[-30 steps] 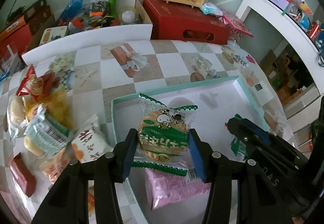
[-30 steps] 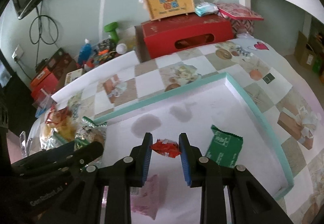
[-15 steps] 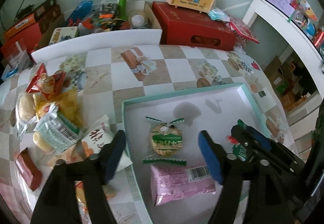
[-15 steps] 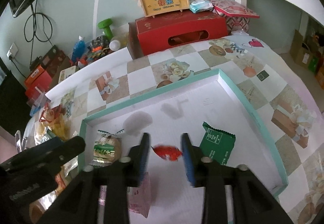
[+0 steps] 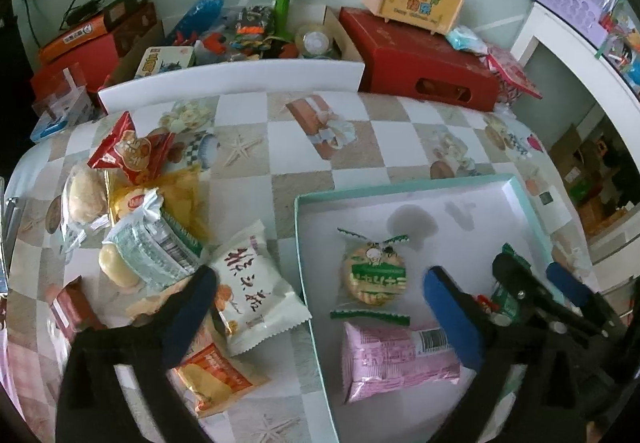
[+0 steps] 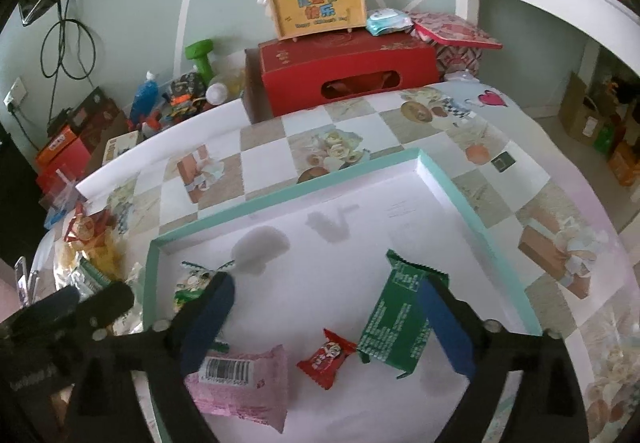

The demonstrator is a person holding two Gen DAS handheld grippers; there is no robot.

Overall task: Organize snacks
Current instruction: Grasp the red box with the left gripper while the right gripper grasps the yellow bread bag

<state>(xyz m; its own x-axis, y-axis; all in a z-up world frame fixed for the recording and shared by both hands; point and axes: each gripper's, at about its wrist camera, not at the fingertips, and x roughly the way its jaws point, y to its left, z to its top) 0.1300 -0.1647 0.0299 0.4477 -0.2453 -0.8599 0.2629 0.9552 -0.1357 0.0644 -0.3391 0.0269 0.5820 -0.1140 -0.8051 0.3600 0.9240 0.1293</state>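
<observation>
Both sets of fingers are spreading apart right now and nothing is pinched in either one. The left gripper [image 5: 320, 307] hangs over the near left corner of the shallow white tray with the teal rim [image 5: 297, 243]; the round rice cracker in its clear green-trimmed wrapper [image 5: 374, 277] lies flat on the tray floor between those fingers, touching neither. Just below it sits the pink foil snack pack with a barcode [image 5: 394, 359].

The right gripper [image 6: 326, 323] is doing the same thing over the middle of the tray. The small red candy wrapper [image 6: 326, 357] lies loose on the white floor between its fingers, and the green foil packet [image 6: 394, 323] is right beside it, partly behind the right-hand blue pad. So four snacks are in the tray, all along the near edge, which looks like they're just being dropped wherever the hands reach easiest, not sorted by type.

Still plenty to go, I'd say: on the checkered table left of the tray there's a pile, with a white pillow bag with dark lettering [image 5: 250, 291] closest, an orange packet [image 5: 212, 379] below it, a silver-green bag [image 5: 152, 247] and a red bag with a cartoon face [image 5: 128, 151] further back. The white bag seems the obvious next grab for the left side.
</observation>
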